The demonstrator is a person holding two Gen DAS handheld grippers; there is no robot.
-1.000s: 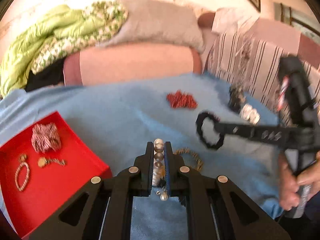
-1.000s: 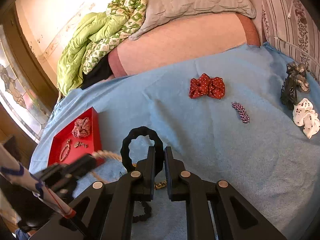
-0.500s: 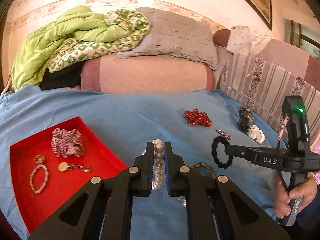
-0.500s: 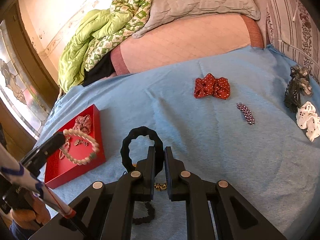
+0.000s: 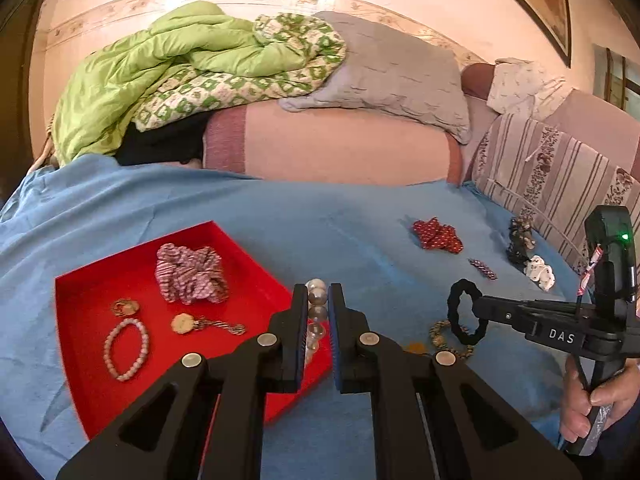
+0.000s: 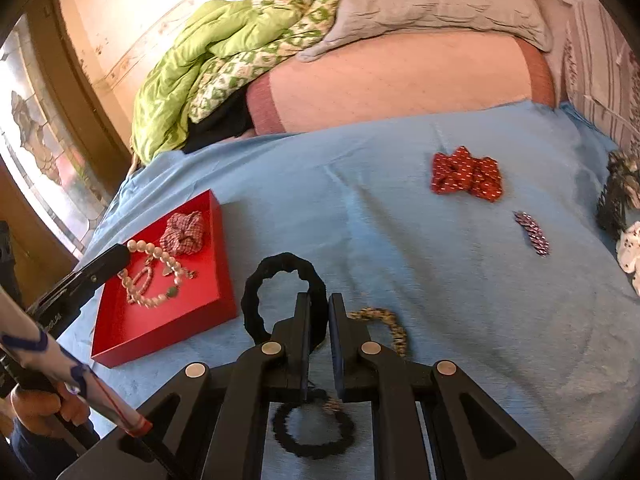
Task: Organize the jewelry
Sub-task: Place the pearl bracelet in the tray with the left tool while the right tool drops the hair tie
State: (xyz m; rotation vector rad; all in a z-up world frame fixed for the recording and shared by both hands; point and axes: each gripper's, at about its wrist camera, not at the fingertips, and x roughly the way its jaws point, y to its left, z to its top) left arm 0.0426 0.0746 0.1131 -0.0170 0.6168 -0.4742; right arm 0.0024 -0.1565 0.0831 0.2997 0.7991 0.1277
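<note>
My left gripper [image 5: 318, 292] is shut on a strand of pearl beads [image 5: 316, 300] and hangs over the right edge of the red tray [image 5: 88, 380]. From the right wrist view, the pearl strand [image 6: 160, 256] dangles from the left gripper [image 6: 120, 254] above the tray [image 6: 168, 320]. My right gripper [image 6: 319, 300] is shut on a black scrunchie [image 6: 256, 280], held above the blue sheet just right of the tray. The left wrist view shows that right gripper [image 5: 476, 304] with the black scrunchie [image 5: 451, 308] looped at its tip.
The tray holds a pink checked scrunchie [image 5: 190, 274], a pink bead bracelet [image 5: 126, 350] and gold pendants. On the blue sheet lie a gold chain bracelet [image 6: 394, 324], a red dotted scrunchie [image 6: 466, 174], a purple clip [image 6: 532, 234], a dark claw clip [image 6: 614, 196] and a white scrunchie [image 6: 630, 248].
My left gripper has carried the pearl strand leftward, from over the sheet to over the tray's edge. The right gripper has shifted slightly towards the tray with the black scrunchie.
</note>
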